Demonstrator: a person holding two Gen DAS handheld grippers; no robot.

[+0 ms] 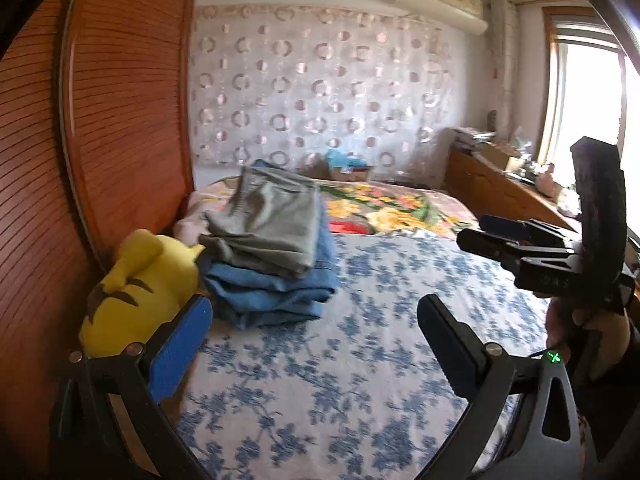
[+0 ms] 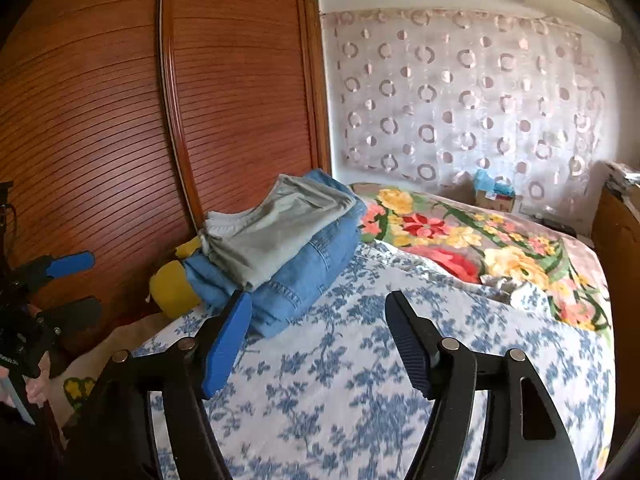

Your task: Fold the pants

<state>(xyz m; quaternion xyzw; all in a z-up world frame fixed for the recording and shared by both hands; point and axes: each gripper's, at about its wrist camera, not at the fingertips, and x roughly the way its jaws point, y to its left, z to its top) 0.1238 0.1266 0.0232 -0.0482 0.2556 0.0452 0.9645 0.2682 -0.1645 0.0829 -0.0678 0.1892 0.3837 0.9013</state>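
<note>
Folded grey pants (image 1: 266, 226) (image 2: 276, 236) lie on top of folded blue jeans (image 1: 272, 292) (image 2: 296, 276), stacked at the far left of the bed by the wardrobe. My left gripper (image 1: 316, 320) hangs wide open above the blue-flowered sheet (image 1: 360, 360), a little short of the stack, nothing between its fingers. My right gripper (image 2: 320, 328) is open too, over the sheet (image 2: 360, 380) just in front of the jeans, and holds nothing. Each gripper shows in the other's view: the right one (image 1: 508, 240) at right, the left one (image 2: 72, 280) at left.
A yellow plush toy (image 1: 132, 296) (image 2: 172, 288) lies against the wooden wardrobe doors (image 1: 120, 120) beside the stack. A bright floral blanket (image 2: 480, 248) covers the far half of the bed. A cardboard box (image 2: 494, 196) and a wooden cabinet (image 1: 500, 188) stand beyond.
</note>
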